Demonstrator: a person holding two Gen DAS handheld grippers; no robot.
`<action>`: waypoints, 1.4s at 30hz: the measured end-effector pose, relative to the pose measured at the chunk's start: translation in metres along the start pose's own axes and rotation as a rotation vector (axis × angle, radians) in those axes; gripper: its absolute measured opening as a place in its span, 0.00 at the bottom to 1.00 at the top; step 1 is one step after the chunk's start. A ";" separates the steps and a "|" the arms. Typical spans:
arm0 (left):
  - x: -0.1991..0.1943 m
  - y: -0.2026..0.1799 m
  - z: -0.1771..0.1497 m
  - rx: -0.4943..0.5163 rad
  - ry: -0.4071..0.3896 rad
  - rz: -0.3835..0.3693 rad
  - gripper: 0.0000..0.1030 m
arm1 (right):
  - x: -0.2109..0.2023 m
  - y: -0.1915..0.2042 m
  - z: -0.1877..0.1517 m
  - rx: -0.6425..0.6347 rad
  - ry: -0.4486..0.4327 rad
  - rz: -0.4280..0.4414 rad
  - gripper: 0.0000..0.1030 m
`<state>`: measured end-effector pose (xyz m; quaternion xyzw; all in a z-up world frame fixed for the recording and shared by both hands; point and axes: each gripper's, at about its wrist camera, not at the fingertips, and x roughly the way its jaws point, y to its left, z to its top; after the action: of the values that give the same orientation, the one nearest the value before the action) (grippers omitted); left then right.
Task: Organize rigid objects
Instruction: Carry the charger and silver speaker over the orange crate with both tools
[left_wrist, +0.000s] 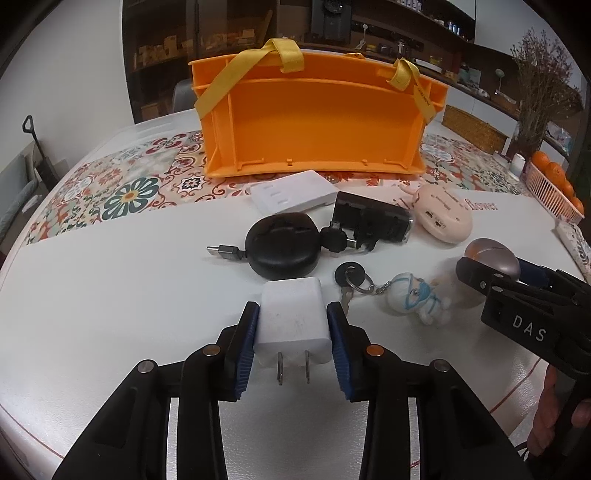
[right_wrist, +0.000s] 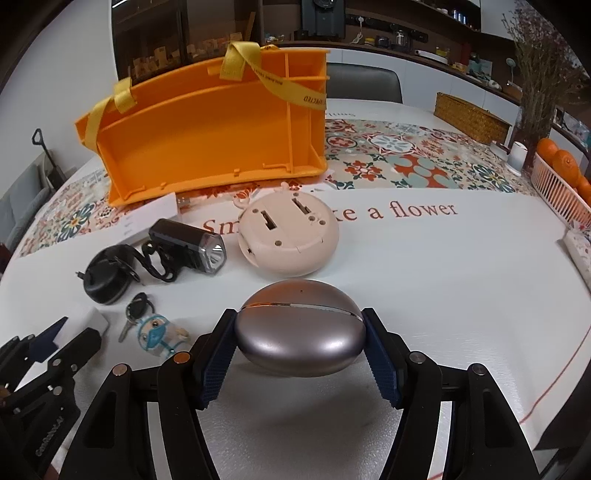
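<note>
Left claw (left_wrist: 291, 325): clamped on white plug adapter (left_wrist: 291, 314). Right claw (right_wrist: 301, 332): gripping silver oval case (right_wrist: 299, 332). Both on counter (right_wrist: 443, 295).

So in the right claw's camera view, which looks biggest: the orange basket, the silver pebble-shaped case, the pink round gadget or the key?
1. orange basket
2. silver case, though it sits closest to the camera, which inflates it
3. pink round gadget, possibly similar in true size to the case
4. key, clearly smallest
</note>
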<state>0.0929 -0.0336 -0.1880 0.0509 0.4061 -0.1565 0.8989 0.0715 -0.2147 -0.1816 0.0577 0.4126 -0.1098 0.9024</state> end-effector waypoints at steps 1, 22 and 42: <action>0.000 0.000 0.000 -0.001 0.004 -0.005 0.36 | -0.001 0.001 0.000 -0.002 0.002 0.000 0.64; -0.041 0.019 0.051 -0.054 -0.044 -0.016 0.36 | -0.043 0.016 0.042 0.002 0.002 0.056 0.64; -0.086 0.035 0.132 -0.055 -0.146 -0.055 0.36 | -0.088 0.043 0.120 -0.019 -0.064 0.098 0.64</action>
<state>0.1455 -0.0085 -0.0371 0.0035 0.3451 -0.1734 0.9224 0.1142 -0.1827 -0.0362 0.0659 0.3813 -0.0635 0.9199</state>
